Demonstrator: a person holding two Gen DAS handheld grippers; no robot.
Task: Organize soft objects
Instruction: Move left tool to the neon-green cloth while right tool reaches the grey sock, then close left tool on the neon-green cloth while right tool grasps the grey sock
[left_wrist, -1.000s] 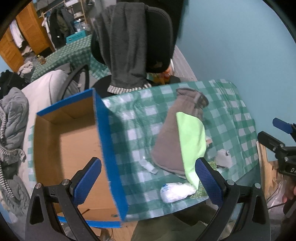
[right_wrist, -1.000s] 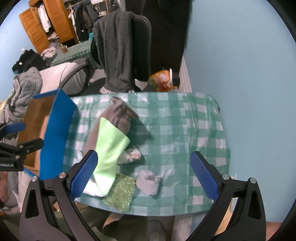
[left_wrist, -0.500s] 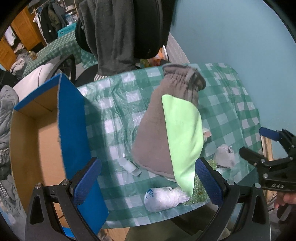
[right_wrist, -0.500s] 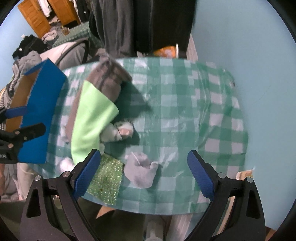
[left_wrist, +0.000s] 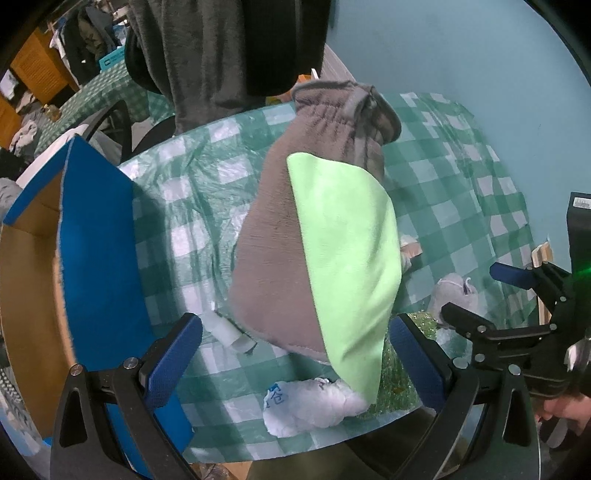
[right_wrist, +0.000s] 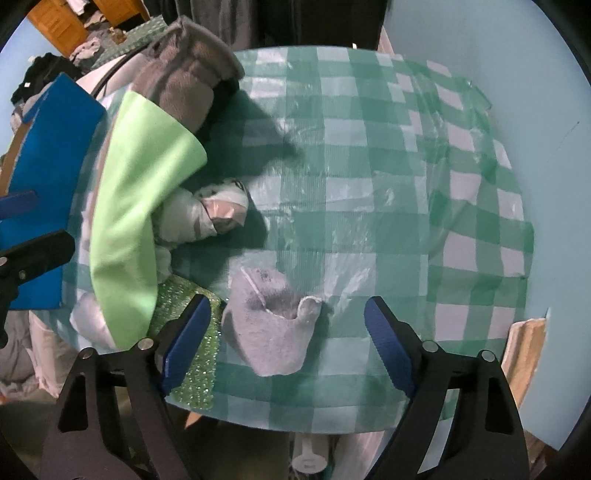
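Green-checked tablecloth (right_wrist: 369, 192) fills both my views. My right gripper (right_wrist: 284, 339) hangs with jaws apart around a grey sock (right_wrist: 269, 328) at the near edge, not pinching it. My left gripper (left_wrist: 295, 354) is spread wide, empty, over a grey pouch (left_wrist: 273, 251) under a lime cloth (left_wrist: 347, 251). A blue box (left_wrist: 96, 251) stands at the left edge.

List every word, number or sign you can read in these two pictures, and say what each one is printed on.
"仓" in blue: on the white plastic bag at the near table edge; the mark beside it is creased and unreadable.
White label on the black block at the right edge: print too small to read.
White print on the blue crate far behind: too blurred to read.
Right wrist view: no readable text.
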